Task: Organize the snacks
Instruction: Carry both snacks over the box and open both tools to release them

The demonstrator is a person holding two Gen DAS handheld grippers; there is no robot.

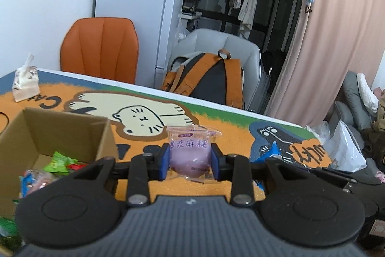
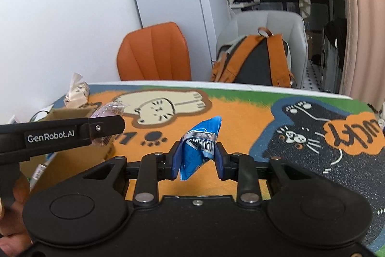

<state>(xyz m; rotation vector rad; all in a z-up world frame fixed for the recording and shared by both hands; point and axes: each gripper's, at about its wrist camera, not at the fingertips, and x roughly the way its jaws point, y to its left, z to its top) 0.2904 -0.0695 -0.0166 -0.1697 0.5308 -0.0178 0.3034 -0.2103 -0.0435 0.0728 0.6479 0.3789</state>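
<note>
The left tool (image 1: 190,161) grips a purple mochi cup (image 1: 190,151) between its blue pads, at the centre of the left wrist view, above the cat-printed bench (image 1: 216,122). The cardboard box (image 1: 48,134) at lower left holds wrapped snacks (image 1: 60,161). In the right wrist view, the right tool (image 2: 197,160) is clamped on a blue snack packet (image 2: 197,148) at frame centre.

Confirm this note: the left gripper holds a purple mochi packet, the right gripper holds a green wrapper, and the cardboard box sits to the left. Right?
Not quite. The right gripper holds a blue wrapper, not a green one, as the right wrist view shows. The left gripper does hold the purple mochi packet, with the cardboard box on the left.
</note>
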